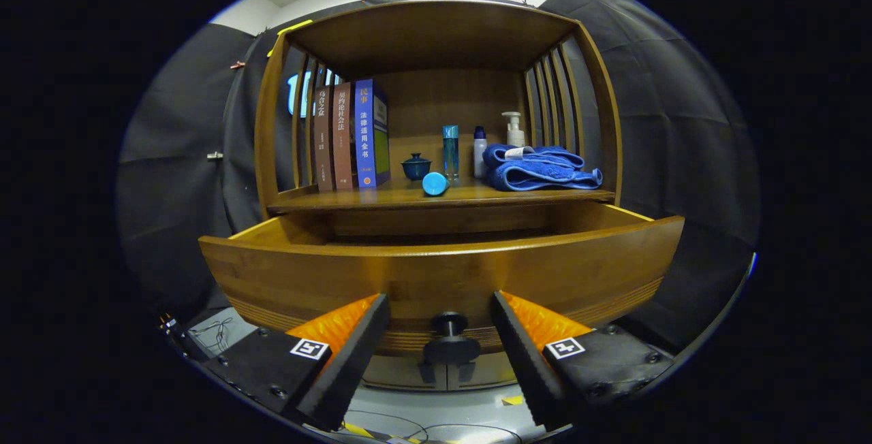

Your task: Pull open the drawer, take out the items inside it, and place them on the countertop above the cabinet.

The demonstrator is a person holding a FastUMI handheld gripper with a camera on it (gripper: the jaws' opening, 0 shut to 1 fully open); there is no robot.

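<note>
The wooden drawer point(443, 274) stands pulled out in the lower middle of the frame, its dark knob point(449, 336) between the gripper point(441, 311) fingers, which are spread apart and touch nothing. On the countertop point(381, 200) above, centre frame, sit books point(351, 136), a lidded teacup point(415, 166), a lying blue cylinder point(434, 184), bottles point(451, 151) and a folded blue towel point(541, 168)

Drawer point(443, 274) pulled out, its knob point(449, 338) between the spread fingers of the tongs point(441, 335).
Beyond it, on the countertop point(443, 197): books point(351, 134) left, bottles point(451, 151) middle, towel point(541, 166) right.
</note>
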